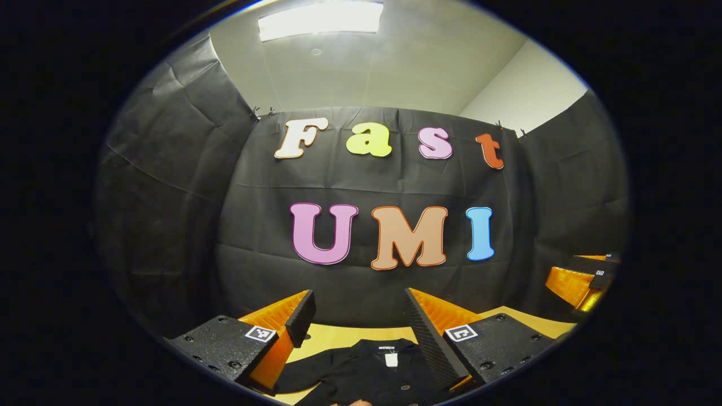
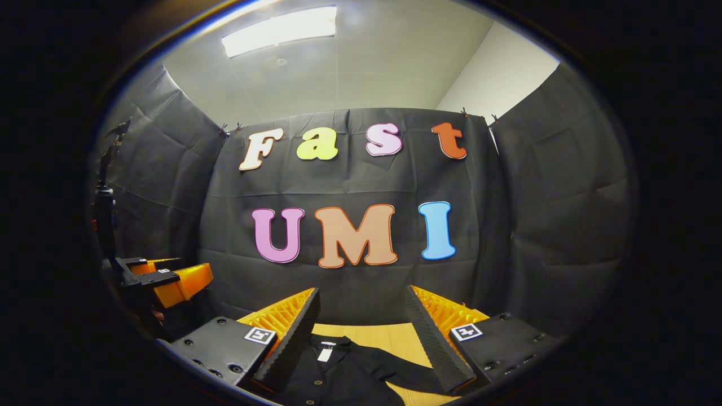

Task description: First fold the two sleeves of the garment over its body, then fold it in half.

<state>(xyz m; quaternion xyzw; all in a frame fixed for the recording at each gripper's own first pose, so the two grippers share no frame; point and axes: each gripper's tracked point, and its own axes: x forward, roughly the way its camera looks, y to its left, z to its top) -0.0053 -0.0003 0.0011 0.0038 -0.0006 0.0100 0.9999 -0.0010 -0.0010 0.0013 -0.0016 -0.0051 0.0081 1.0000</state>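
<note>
A black buttoned garment [image 1: 369,369] with a white neck label lies flat on the wooden table [image 1: 333,338], collar toward the far wall. In the left gripper view my left gripper [image 1: 361,316] hangs open above its collar and left shoulder, holding nothing. In the right gripper view the same garment [image 2: 338,372] shows with one sleeve [image 2: 406,375] stretched out to the right. My right gripper [image 2: 361,321] is open above that side, nothing between its fingers. Each view catches the other gripper at its edge: the right gripper [image 1: 584,279] and the left gripper [image 2: 163,282].
The black cloth wall [image 1: 361,270] closes the booth right behind the table's far edge. A dark stand [image 2: 104,197] rises at the left in the right gripper view. Bare wood [image 2: 389,335] lies beyond the collar.
</note>
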